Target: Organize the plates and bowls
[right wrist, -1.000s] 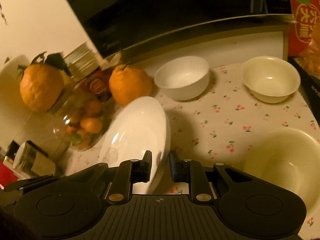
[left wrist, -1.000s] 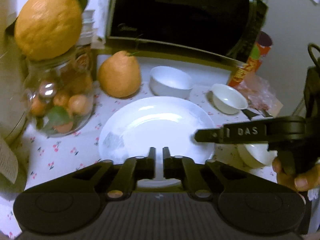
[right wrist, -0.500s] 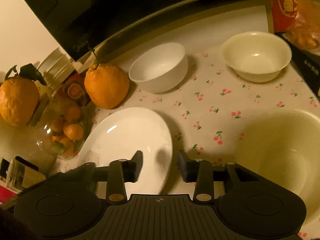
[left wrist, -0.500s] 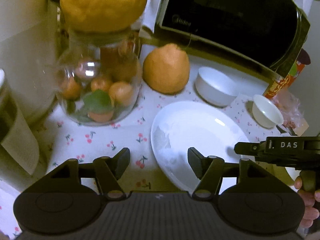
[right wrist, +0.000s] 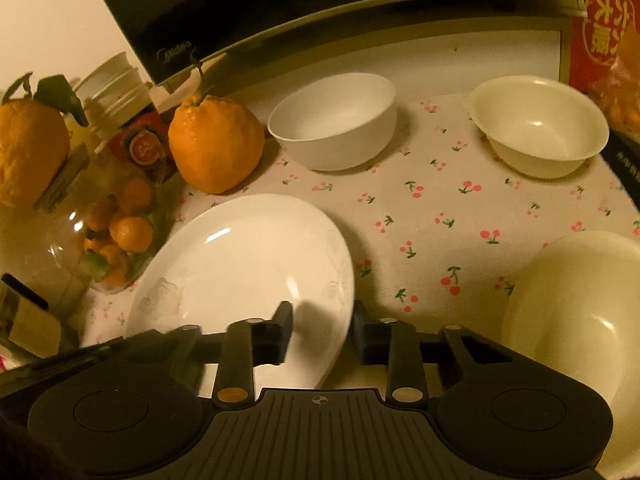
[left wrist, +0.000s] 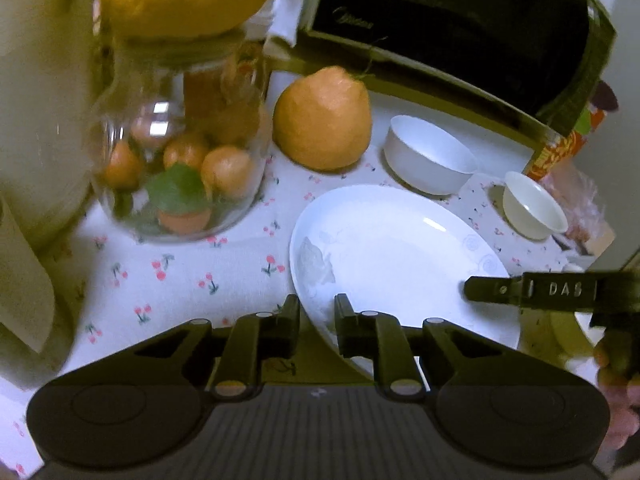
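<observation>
A large white plate lies on the cherry-print cloth; it also shows in the right wrist view. My left gripper has its jaws narrowed around the plate's near-left rim. My right gripper is open, its fingers straddling the plate's right rim; its finger shows in the left wrist view. A white bowl and a small cream bowl stand behind the plate. A larger cream bowl sits at the right.
A big orange fruit stands behind the plate. A glass jar of small oranges, with a large fruit on top, stands left. A black microwave lines the back. A red snack bag is at far right.
The right gripper opened and let the tilted plate down flat. The left gripper opened, shifted left, and has now narrowed on the plate's left rim.
</observation>
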`<control>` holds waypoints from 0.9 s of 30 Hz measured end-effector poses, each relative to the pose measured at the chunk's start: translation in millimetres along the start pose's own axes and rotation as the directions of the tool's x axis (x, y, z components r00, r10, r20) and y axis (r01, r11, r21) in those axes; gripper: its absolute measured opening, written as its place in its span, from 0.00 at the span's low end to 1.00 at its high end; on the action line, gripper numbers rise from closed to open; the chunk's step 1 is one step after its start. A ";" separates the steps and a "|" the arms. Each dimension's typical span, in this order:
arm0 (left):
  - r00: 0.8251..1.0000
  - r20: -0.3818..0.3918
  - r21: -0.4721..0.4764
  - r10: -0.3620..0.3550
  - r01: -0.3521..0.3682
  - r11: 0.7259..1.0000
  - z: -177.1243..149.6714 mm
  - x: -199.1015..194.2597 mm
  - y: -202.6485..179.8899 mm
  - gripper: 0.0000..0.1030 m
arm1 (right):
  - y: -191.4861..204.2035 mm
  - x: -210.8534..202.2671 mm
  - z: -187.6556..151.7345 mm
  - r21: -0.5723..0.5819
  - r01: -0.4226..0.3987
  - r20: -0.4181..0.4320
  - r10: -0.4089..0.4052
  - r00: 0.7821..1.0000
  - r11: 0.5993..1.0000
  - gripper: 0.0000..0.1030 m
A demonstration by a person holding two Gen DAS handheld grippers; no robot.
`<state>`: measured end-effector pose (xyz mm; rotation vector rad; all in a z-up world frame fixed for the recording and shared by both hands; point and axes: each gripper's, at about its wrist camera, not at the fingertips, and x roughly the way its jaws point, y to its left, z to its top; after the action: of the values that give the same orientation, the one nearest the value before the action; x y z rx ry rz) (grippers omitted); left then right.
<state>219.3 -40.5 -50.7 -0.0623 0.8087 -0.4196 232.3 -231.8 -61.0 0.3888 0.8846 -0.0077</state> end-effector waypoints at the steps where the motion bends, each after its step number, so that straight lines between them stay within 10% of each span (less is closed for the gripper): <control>1: 1.000 0.010 0.004 -0.003 0.003 1.000 0.9 -1.6 0.2 0.17 | -0.2 -1.4 0.8 0.000 0.000 0.003 0.000 1.000 1.000 0.22; 27: 0.992 0.066 -0.062 -0.105 0.109 0.992 -4.0 -62.9 3.0 0.15 | 11.8 -77.2 -4.7 -0.051 -0.022 0.074 0.026 0.997 0.998 0.22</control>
<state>178.9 -12.9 -10.7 -0.1794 0.7589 -0.4899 181.5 -231.0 -1.5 0.3504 0.8046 0.0218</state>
